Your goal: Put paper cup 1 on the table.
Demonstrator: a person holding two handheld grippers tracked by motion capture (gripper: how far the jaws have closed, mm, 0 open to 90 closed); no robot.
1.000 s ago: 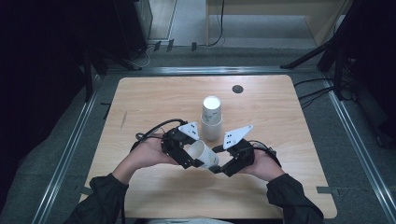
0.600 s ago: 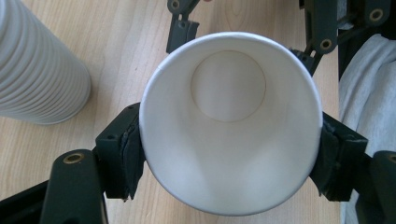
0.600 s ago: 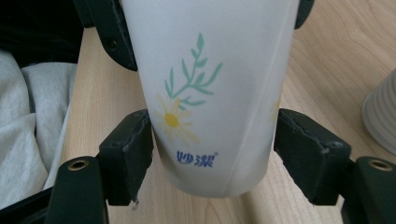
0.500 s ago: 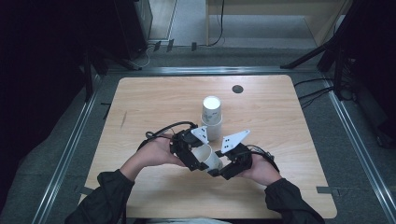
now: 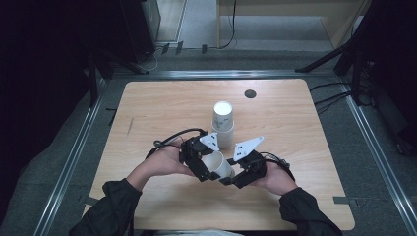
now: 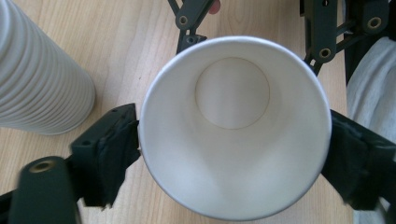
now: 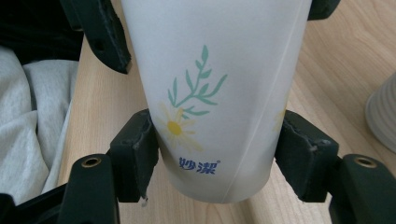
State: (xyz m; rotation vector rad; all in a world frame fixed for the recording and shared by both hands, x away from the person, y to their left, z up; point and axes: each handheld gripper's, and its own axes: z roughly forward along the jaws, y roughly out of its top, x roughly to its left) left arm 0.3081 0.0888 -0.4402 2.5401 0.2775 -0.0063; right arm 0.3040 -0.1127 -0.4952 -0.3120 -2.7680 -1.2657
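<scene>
Between our 2 tongs the paper cup (image 5: 219, 166) lies sideways, mouth toward the left tongs (image 6: 233, 140), base toward the right tongs (image 7: 219, 154), both seemingly closed on it.

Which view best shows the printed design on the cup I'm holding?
Right gripper view: the paper cup faces it side-on, flower print clear. Left gripper view looks into its open mouth; high view shows it small, between both hand-held grippers.

wooden table (image 5: 162, 103), dim grey floor (image 5: 196, 19)
</scene>
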